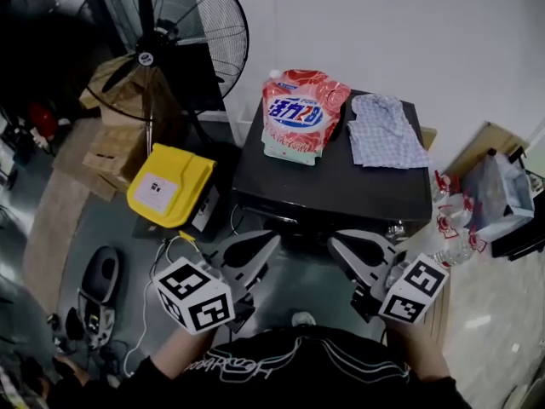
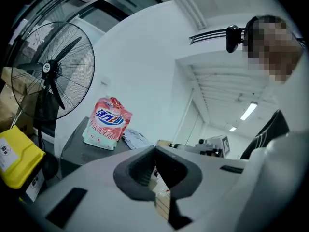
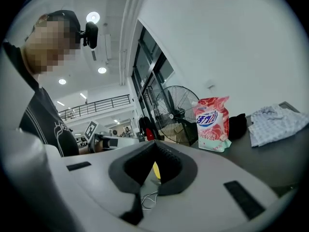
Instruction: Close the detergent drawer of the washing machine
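Observation:
The washing machine [image 1: 332, 186] is a dark box seen from above, just beyond both grippers. On its top lie a pink and white detergent pouch [image 1: 302, 113] and a crumpled checked cloth [image 1: 385, 130]. Its front face is steeply foreshortened, so I cannot make out the detergent drawer. My left gripper [image 1: 271, 239] hovers before the machine's front left edge, and its jaws meet at the tips with nothing between them. My right gripper [image 1: 335, 244] hangs before the front right part, also shut and empty. The pouch [image 2: 106, 124] shows in the left gripper view past the left gripper [image 2: 155, 149]. The right gripper view shows the pouch [image 3: 212, 124] and the right gripper [image 3: 154, 144].
A large standing fan [image 1: 170, 37] is at the machine's back left, with cardboard boxes [image 1: 115, 143] and a yellow case [image 1: 169, 186] on the floor beside it. Plastic bags [image 1: 498, 198] and a bottle [image 1: 451, 250] crowd the right side. Cables trail on the floor at the left.

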### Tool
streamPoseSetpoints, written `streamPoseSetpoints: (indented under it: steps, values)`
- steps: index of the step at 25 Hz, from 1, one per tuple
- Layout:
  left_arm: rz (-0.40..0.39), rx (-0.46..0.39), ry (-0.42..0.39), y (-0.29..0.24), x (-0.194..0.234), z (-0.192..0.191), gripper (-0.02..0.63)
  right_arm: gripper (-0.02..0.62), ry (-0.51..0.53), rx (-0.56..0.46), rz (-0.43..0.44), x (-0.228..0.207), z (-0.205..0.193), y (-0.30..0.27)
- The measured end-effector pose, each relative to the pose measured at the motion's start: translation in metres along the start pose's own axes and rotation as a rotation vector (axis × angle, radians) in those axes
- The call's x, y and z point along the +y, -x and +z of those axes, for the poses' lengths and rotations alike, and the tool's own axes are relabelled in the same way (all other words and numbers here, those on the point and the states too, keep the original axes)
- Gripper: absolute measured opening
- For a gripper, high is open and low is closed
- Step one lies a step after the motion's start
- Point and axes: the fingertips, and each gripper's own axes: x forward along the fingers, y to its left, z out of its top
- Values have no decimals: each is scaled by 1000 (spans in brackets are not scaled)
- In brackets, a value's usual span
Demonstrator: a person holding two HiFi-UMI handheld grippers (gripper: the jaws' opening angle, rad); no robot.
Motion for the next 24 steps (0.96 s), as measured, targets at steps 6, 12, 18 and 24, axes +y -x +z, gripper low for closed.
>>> streamPoseSetpoints:
  steps: [6, 12, 18, 24]
  values:
    - [0, 5, -26, 26, -6, -17, 21, 26, 12, -13, -28, 31, -10, 4]
    - [-25, 4, -51, 40, -21, -16, 21, 26, 11, -30, -49, 49, -14, 10]
    - [-24, 12, -90, 46, -21, -26, 21, 26, 14, -32, -83, 56, -23, 19]
    - [-30, 39, -93, 44, -13, -38, 21, 26, -10, -26, -129, 50, -37, 23]
